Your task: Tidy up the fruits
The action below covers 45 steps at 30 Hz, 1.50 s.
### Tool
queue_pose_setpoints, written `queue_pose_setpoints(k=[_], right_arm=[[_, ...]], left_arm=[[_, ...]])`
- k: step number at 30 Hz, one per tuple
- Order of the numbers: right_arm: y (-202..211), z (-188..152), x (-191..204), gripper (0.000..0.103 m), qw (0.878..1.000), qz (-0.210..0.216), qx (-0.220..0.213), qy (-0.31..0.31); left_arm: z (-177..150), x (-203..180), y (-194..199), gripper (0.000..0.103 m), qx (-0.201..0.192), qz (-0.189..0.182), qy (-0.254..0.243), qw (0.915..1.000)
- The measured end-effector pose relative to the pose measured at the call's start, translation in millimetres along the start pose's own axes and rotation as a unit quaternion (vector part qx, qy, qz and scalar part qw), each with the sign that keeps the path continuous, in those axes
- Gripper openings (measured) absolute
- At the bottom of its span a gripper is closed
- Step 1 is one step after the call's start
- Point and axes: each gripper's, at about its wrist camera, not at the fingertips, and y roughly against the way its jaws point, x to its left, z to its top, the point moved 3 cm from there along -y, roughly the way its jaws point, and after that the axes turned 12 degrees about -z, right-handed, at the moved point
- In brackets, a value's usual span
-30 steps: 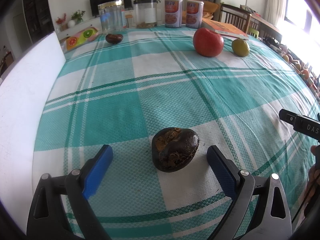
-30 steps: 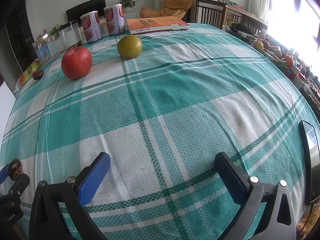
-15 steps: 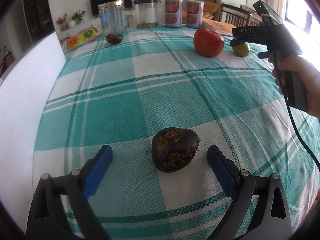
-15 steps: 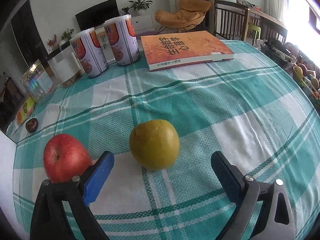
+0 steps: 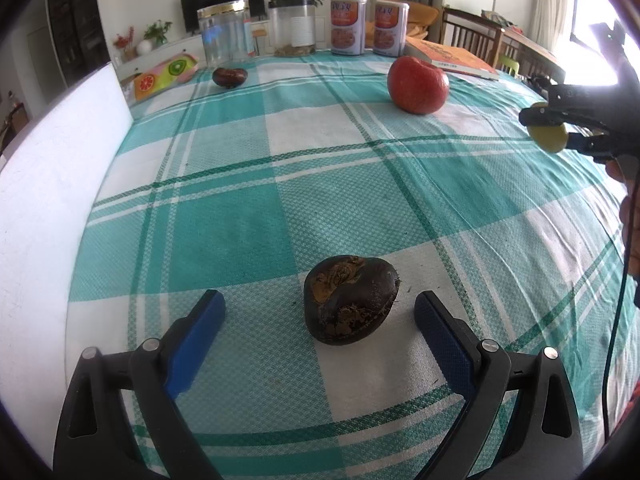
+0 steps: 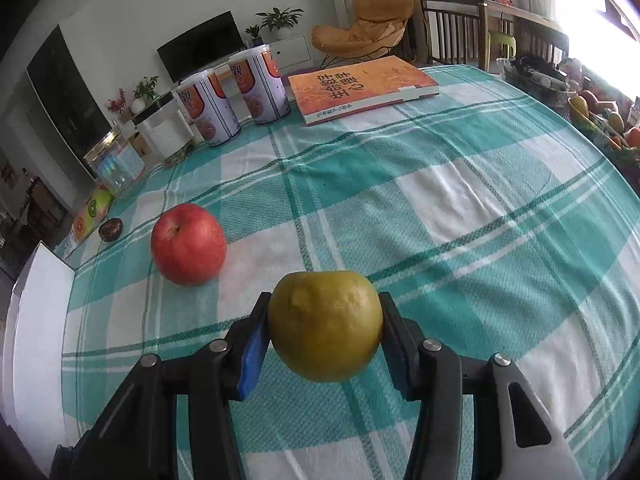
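My right gripper (image 6: 324, 332) is shut on a yellow-green fruit (image 6: 325, 325) and holds it above the checked tablecloth; the fruit also shows in the left wrist view (image 5: 549, 136) between that gripper's fingers. A red apple (image 6: 188, 249) sits on the cloth to its left, also in the left wrist view (image 5: 418, 85). My left gripper (image 5: 318, 320) is open, low over the cloth, with a dark brown fruit (image 5: 350, 299) lying between its fingers, untouched. A second dark brown fruit (image 5: 229, 77) lies far left at the back.
A white board (image 5: 48, 200) runs along the table's left edge. At the back stand a glass jar (image 5: 225, 36), a clear container (image 5: 295, 32), two tins (image 6: 236, 96), an orange book (image 6: 360, 87) and a fruit-printed tray (image 5: 164, 76).
My right gripper has closed on the yellow-green fruit and lifted it off the cloth, away from the apple. My left gripper and the dark fruit have not moved.
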Motion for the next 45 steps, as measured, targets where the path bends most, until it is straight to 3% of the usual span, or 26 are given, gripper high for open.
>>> queue_pose_setpoints(k=[5, 10, 12, 15, 23, 45], right_arm=[[52, -78, 20, 0.051, 0.999, 0.033, -0.003, 0.029], [48, -132, 52, 0.052, 0.995, 0.002, -0.003, 0.101], [50, -140, 58, 0.052, 0.991, -0.027, -0.026, 0.132], [49, -143, 59, 0.058, 0.989, -0.031, -0.036, 0.14], [42, -143, 59, 0.09, 0.987, -0.035, -0.03, 0.151], [39, -141, 58, 0.095, 0.988, -0.034, -0.026, 0.149]], left_arm=[[0, 0, 0, 0.097, 0.0, 0.0, 0.0, 1.0], [0, 1, 0, 0.097, 0.0, 0.0, 0.0, 1.0], [0, 1, 0, 0.097, 0.0, 0.0, 0.0, 1.0], [0, 1, 0, 0.097, 0.0, 0.0, 0.0, 1.0], [0, 2, 0, 0.097, -0.001, 0.001, 0.003, 1.0], [1, 3, 0, 0.097, -0.001, 0.0, 0.004, 1.0]])
